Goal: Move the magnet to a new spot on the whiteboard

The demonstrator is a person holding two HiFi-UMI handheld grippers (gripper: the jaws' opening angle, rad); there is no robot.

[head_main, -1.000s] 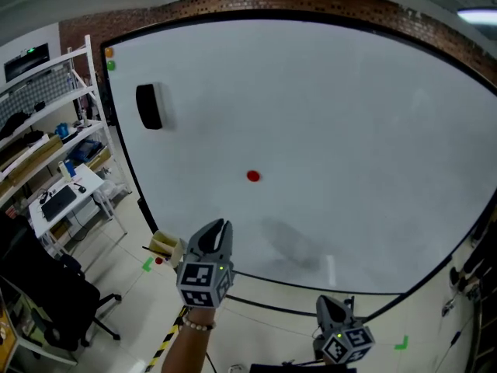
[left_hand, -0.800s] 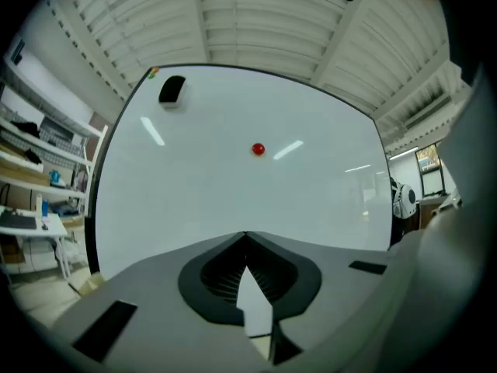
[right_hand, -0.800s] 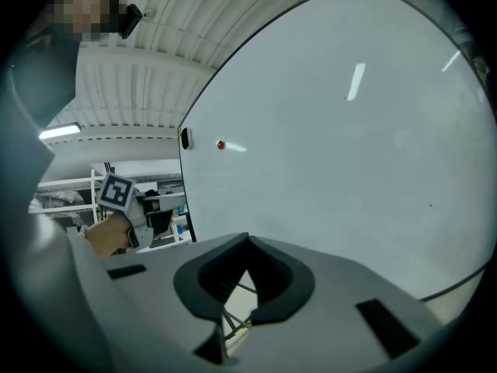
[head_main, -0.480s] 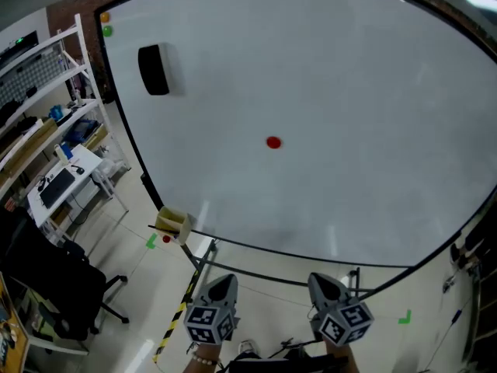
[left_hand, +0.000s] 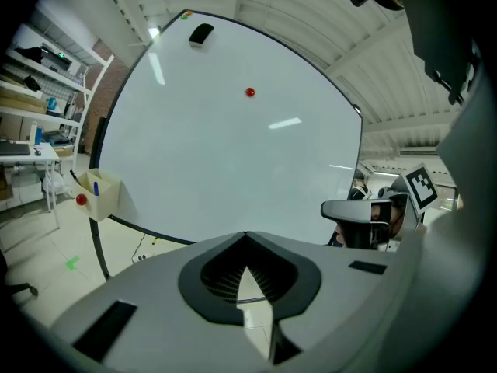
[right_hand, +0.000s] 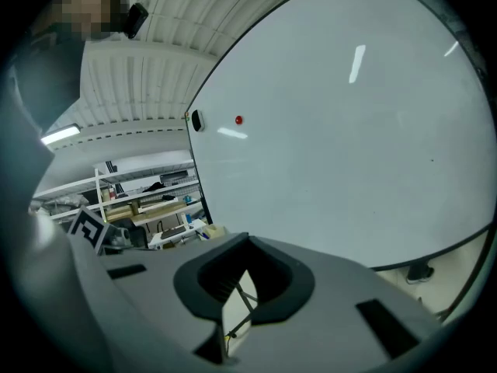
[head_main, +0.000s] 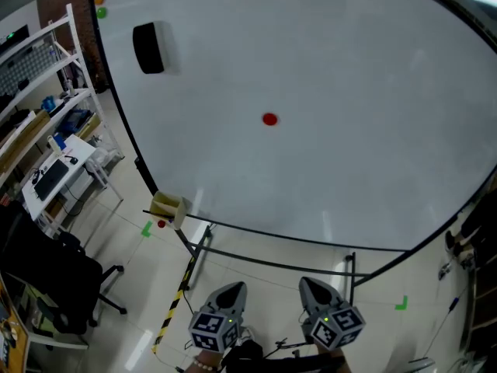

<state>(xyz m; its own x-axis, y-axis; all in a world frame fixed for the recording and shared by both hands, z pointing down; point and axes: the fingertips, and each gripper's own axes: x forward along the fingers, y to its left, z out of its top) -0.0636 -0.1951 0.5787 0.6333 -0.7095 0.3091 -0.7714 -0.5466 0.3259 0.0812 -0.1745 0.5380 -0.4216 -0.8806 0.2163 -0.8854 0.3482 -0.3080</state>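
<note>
While central, magnet (head_main: 269, 119) off whiteboard (head_main: 373, 92) edges.

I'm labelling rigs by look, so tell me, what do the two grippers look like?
The left gripper and right gripper are both smooth grey shells tapering to a rounded point. Each carries a cube with black-and-white square markers and a small green light. Inside the jaws sit dark ribbed pads.

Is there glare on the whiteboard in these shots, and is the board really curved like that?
Head view: the whiteboard bows from lens distortion; only faint sheen. Left gripper view: bright light streaks below the red magnet. Right gripper view: streaks too, and dark corners.
</note>
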